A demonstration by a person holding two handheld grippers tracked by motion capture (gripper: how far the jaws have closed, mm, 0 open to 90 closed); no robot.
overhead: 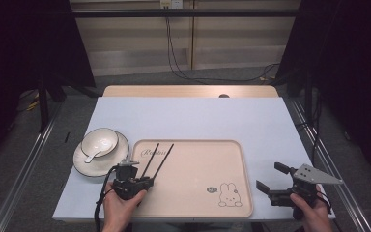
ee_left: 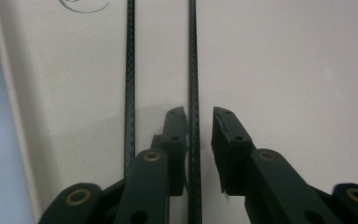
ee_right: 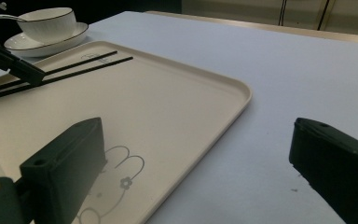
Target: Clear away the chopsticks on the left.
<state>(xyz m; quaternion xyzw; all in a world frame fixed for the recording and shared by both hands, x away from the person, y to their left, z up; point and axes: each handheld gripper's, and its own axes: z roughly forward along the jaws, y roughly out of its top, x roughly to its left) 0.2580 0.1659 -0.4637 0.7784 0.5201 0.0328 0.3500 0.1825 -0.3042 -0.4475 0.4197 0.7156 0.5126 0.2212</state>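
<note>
Both chopsticks (overhead: 156, 159) lie flat at the tray's (overhead: 232, 150) left end, placement seemingly done. Left tongs (ee_left: 199, 119) slightly parted around one stick, not gripping; right tongs (overhead: 270, 177) wide open, empty, right of the tray.

Even, soft overhead light falls on the pale table (overhead: 193, 116) with faint shadows, the surroundings stay dark, and both gripper views blur on the near black jaws.

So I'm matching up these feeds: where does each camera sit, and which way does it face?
High view: above the near table edge, looking forward and down; both hands, left gripper, right gripper.
Left gripper view: along its jaws at chopsticks on the tray.
Right gripper view: low across the tray toward the bowl.
All three share the tray and chopsticks.
</note>
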